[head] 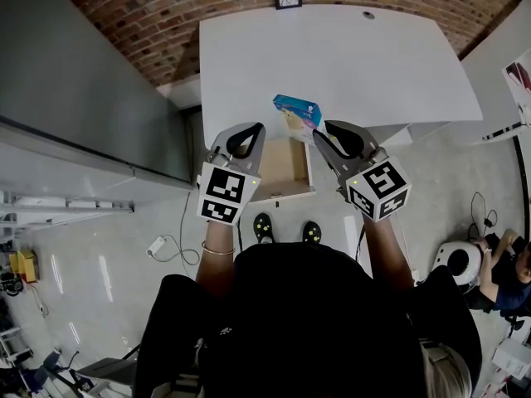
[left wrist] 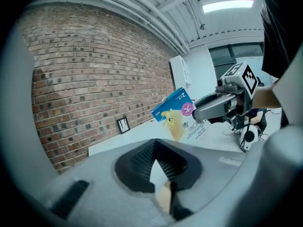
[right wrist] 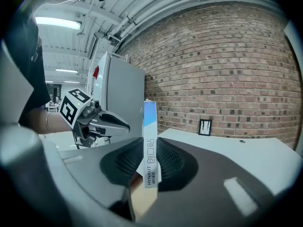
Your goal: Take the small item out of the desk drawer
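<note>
Tongs first: the right tongs [right wrist: 147,168] are clamped on the small box [right wrist: 149,141], a blue and yellow carton pinched across its thin faces. From that gripper's own view the carton stands nearly upright between the pads, narrow edge toward the camera, long axis running up out of the jaws. The left tongs [left wrist: 158,171] are drawn in narrow with nothing in them; only a sliver of white desk and pale wood shows through the gap at the tips.

Now the layout. From above, the box [head: 297,110] hangs over the front edge of the desk [head: 348,56], just past the back of the open drawer [head: 282,194], and it looks lifted clear of the drawer. The right tongs [head: 322,136] come in from its lower right. The left tongs [head: 251,133] sit just beside it on the other side, near but not touching. Seen from the left gripper, the box [left wrist: 176,113] floats above the desk top, tilted, with the right tongs [left wrist: 215,109] biting its lower corner.

So everything turns on what lies ahead of the tips. The bare desk top is forward and slightly below the box, and the drawer is underneath and back toward the person. I'd say the lift-out is as good as done. The right hand has the box and is the one placed to carry it forward. The left is free and sits over the drawer.
</note>
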Motion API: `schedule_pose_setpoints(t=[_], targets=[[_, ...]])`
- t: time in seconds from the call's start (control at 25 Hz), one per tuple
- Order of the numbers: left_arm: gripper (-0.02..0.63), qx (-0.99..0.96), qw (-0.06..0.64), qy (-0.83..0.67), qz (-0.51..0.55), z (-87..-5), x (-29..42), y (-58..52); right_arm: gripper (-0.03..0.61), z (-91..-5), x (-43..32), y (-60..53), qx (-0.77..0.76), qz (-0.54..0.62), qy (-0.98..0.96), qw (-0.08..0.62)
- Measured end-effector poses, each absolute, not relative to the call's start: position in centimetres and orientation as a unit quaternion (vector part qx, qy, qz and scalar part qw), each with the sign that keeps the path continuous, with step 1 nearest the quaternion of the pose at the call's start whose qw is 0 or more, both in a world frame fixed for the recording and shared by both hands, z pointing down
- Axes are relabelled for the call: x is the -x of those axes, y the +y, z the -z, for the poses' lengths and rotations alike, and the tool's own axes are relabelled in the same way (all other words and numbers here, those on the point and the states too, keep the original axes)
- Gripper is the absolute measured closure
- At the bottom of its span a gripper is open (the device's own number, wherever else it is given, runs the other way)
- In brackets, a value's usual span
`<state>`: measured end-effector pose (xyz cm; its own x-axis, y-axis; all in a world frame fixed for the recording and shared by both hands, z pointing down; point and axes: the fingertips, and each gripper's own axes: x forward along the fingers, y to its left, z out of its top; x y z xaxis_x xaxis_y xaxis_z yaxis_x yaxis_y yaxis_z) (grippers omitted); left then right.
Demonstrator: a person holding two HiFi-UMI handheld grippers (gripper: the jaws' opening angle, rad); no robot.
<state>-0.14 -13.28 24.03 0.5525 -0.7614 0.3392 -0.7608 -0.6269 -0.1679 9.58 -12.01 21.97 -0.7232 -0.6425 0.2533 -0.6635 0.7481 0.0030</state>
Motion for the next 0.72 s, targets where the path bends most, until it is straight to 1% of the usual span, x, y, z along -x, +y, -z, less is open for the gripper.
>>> schedule_pose_setpoints(t=[0.72], targets=[[0.614, 0.878, 0.0, 0.437, 0.195, -24.06, 0.43, -13.28, 0.482, -21.88, -9.77, -12.21, -0.353, -0.045, -0.928, 0.112]])
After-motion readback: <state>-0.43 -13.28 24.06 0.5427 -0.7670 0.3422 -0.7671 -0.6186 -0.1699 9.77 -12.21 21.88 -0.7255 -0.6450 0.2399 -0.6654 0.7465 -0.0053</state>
